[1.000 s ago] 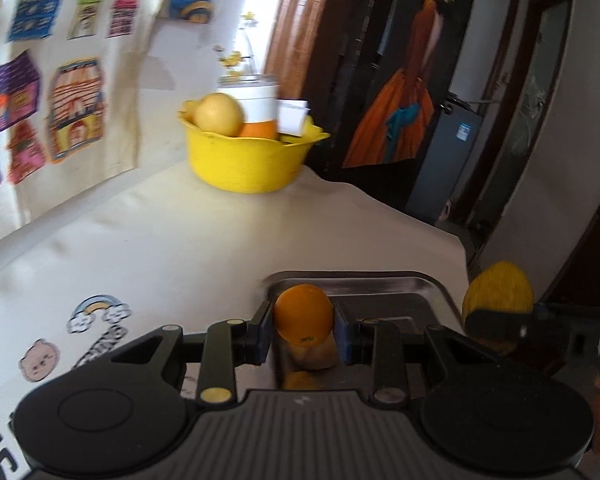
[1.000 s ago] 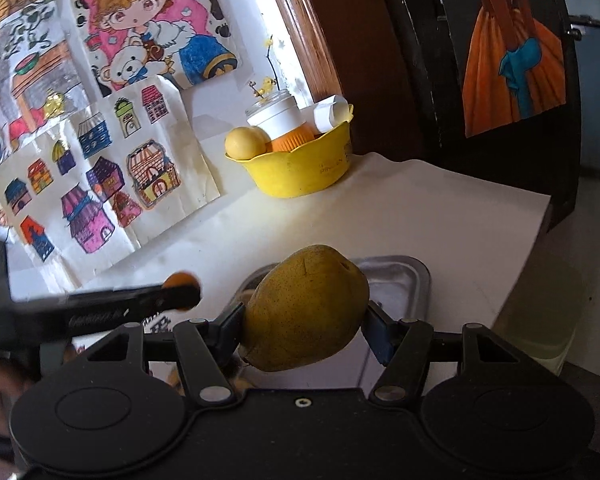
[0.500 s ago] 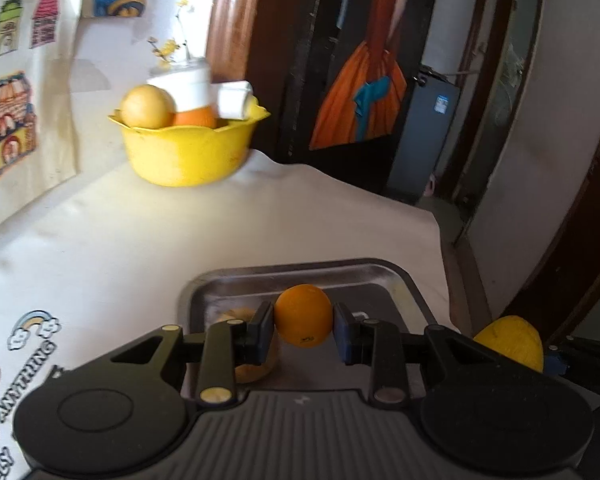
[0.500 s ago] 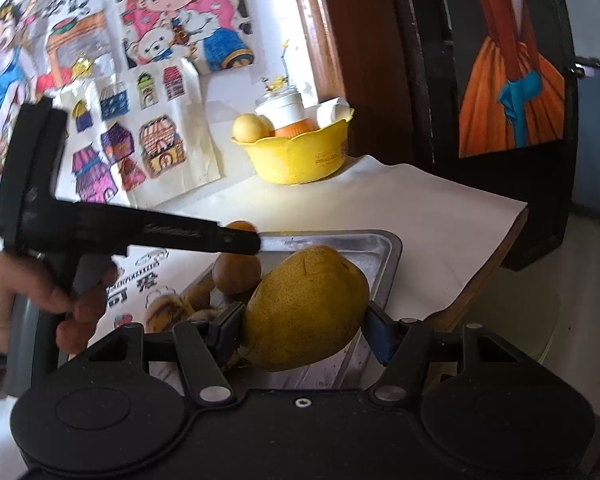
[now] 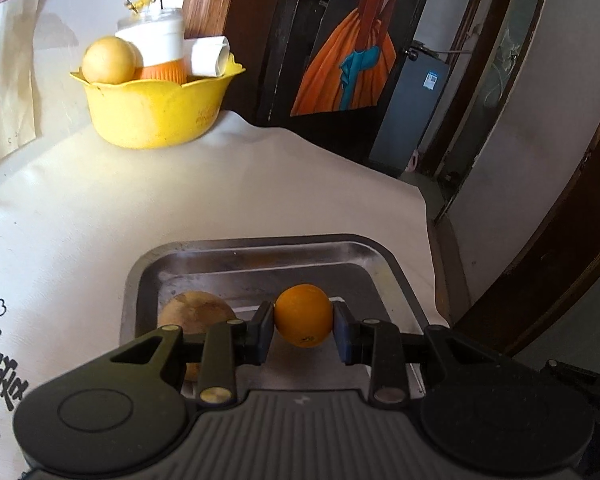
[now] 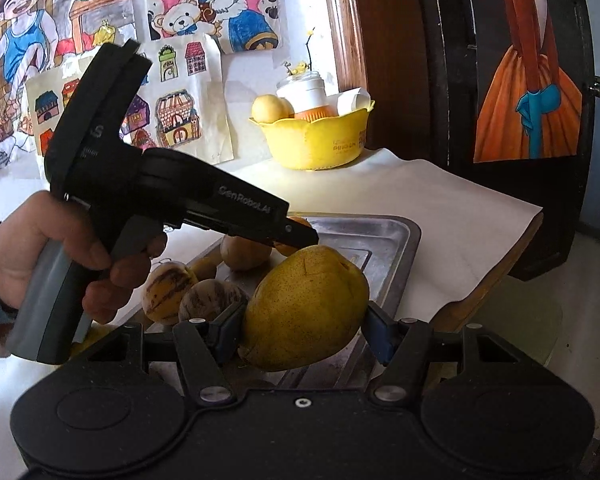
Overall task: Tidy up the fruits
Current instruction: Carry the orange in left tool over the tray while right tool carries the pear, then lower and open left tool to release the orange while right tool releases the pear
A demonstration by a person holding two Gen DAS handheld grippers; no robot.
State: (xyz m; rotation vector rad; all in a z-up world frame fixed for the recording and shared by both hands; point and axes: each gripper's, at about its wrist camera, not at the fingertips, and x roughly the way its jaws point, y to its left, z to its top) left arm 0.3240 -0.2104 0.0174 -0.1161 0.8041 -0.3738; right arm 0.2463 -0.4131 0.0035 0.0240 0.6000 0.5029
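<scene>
My left gripper (image 5: 303,330) is shut on a small orange (image 5: 303,315) and holds it over the steel tray (image 5: 256,254). A brown round fruit (image 5: 198,314) lies in the tray to its left. My right gripper (image 6: 300,338) is shut on a large yellow pear (image 6: 306,306) at the near end of the same tray (image 6: 384,236). In the right wrist view the left gripper (image 6: 296,236) reaches in from the left over the tray with the orange (image 6: 298,222) mostly hidden. Two striped yellow fruits (image 6: 168,292) and brown fruits (image 6: 244,252) lie in the tray.
A yellow bowl (image 5: 156,110) with a yellow fruit (image 5: 107,60), a white-and-orange jar and rolled paper stands at the back of the white-covered table (image 5: 100,208). The table's right edge (image 6: 496,264) drops off just past the tray. Drawings hang on the wall behind.
My left gripper has carried the orange further right and over the tray's middle. My right gripper has drawn back and lowered with the pear to the tray's near end.
</scene>
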